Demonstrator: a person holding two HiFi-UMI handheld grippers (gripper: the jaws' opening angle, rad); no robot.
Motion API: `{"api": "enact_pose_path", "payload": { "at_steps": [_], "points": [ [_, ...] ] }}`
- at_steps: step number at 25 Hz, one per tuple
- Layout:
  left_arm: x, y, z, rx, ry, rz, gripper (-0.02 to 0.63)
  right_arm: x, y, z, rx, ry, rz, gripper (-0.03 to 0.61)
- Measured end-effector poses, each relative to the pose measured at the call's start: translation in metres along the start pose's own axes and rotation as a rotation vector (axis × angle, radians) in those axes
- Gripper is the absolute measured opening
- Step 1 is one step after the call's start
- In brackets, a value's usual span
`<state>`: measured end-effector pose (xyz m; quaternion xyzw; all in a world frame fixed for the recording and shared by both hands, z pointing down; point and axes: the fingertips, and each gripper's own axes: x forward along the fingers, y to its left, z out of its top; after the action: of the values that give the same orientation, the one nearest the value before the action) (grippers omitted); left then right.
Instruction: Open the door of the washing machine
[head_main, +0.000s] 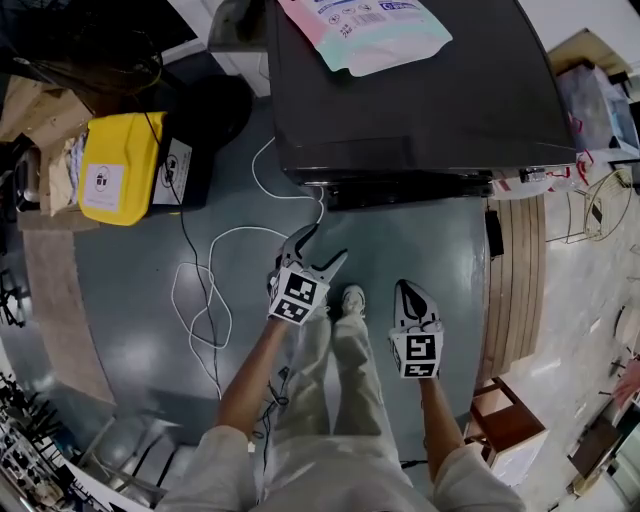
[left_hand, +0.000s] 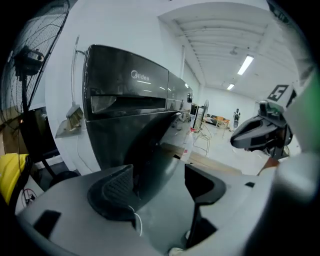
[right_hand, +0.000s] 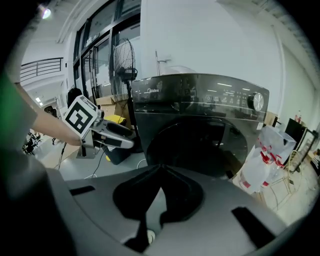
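The dark front-loading washing machine (head_main: 430, 110) stands just ahead of me, seen from above in the head view. Its round dark door (right_hand: 200, 145) looks closed against the front. My left gripper (head_main: 318, 252) is open, its jaws spread and pointing at the machine's lower front, a short way off. In the left gripper view the left gripper (left_hand: 159, 175) holds nothing, and the door's edge (left_hand: 150, 150) shows beyond it. My right gripper (head_main: 414, 292) hangs further back, shut and empty; in its own view the right gripper (right_hand: 160, 170) has its jaws together below the door.
A pastel plastic bag (head_main: 365, 30) lies on the machine's top. A yellow box (head_main: 120, 165) and a looping white cable (head_main: 205, 300) are on the floor at the left. Wooden boards (head_main: 515, 280) lie at the right. A standing fan (right_hand: 122, 65) is left of the machine.
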<state>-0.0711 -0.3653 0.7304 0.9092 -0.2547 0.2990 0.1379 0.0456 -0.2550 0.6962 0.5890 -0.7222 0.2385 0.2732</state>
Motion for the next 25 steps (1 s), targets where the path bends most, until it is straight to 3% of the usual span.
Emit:
{"api": "enact_pose_path", "payload": {
  "at_steps": [13,21,25],
  "points": [
    [0.091,0.018,-0.009,0.068,-0.025,-0.042,0.311,0.028,-0.011,-0.056,0.017,0.041,-0.007,-0.002],
    [0.108,0.027,-0.009,0.098,-0.046,-0.01,0.159,0.035,-0.01,-0.073,0.024,0.049,0.011,-0.002],
    [0.109,0.028,-0.011,0.105,-0.051,-0.02,0.146,0.038,-0.006,-0.075,0.024,0.046,0.027,-0.002]
  ]
}}
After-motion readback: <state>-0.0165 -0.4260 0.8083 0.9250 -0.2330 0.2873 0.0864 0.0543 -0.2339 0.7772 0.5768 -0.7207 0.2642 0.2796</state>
